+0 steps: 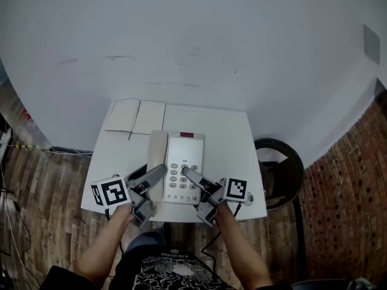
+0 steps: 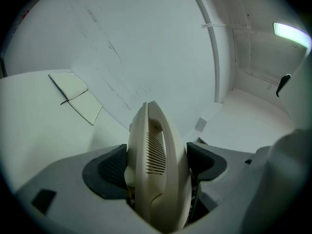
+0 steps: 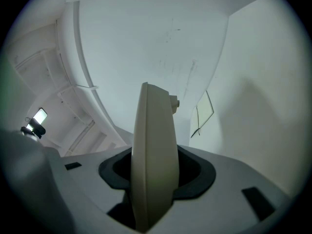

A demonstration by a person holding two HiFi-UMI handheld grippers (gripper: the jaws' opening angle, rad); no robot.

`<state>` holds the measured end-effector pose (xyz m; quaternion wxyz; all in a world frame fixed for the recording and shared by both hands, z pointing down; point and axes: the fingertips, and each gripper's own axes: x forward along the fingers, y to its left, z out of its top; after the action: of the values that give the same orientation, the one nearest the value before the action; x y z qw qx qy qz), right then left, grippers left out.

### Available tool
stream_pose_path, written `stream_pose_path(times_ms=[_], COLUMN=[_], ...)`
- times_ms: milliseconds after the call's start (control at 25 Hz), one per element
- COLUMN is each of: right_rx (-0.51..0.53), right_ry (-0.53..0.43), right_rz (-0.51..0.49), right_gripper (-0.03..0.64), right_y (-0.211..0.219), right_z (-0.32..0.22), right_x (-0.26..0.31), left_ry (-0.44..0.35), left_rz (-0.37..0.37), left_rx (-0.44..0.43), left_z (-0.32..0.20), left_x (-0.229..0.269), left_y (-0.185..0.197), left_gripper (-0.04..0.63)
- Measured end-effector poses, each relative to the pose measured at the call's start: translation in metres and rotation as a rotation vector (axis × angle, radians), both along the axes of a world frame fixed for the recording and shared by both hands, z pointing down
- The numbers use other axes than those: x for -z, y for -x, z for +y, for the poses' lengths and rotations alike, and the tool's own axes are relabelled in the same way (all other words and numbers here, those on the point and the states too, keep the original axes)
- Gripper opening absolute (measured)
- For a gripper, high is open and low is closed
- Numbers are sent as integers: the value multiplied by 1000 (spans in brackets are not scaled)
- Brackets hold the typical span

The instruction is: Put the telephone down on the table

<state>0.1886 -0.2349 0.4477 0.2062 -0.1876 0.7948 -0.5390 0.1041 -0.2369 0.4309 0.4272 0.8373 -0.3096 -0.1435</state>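
A cream desk telephone (image 1: 181, 165) with its handset (image 1: 156, 156) on its left side and a grey keypad is over the small white table (image 1: 233, 135), near the front edge. My left gripper (image 1: 158, 173) is shut on the handset side of the telephone (image 2: 156, 165), with both dark pads against it. My right gripper (image 1: 188, 173) is shut on the telephone's right edge (image 3: 152, 165). From these views I cannot tell whether the telephone rests on the table or hangs just above it.
An open white notebook (image 1: 134, 116) lies at the table's far left corner, also visible as the notebook (image 2: 78, 97) and the notebook (image 3: 204, 112). A round black stool-like object (image 1: 279, 171) stands right of the table. A white wall rises behind it.
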Motion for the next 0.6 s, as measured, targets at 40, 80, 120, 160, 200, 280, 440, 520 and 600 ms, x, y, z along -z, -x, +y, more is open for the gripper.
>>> stream_pose_path(times_ms=[40,80,120,160,200,280,440,520,600], right_rx=[2,3,4,5,4,1,-3,-7,-13], right_ry=[5,11,20,29,40,65,125,157,186], right_rz=[9,18,25,30,35,38,40,38,34], right_gripper=[193,192,192,192,192,192,192,192,192], right_y=[-1,-1,-2,-1,-1,0,4,5,6], right_z=[-8,-16,-23,-31,-39,-57,-92,-106,-120], right_x=[-4,-9,-15,-21,-27,-38,-64,-79,-91], left_ry=[6,14,26,38,51,73,129,162,192], left_rz=[7,13,17,21,22,21,2,-5,-7], left_rx=[1,2,3,4,4,6,7,3,-4], left_z=[-8,-15,-23,-30,-38,-57,-93,-108,-123], left_x=[-5,-10,-16,-22,-28,-39,-65,-78,-92], left_y=[-1,-1,-1,-1,0,1,5,6,6], left_gripper=[388,388,388,388,388,388,388,388,388])
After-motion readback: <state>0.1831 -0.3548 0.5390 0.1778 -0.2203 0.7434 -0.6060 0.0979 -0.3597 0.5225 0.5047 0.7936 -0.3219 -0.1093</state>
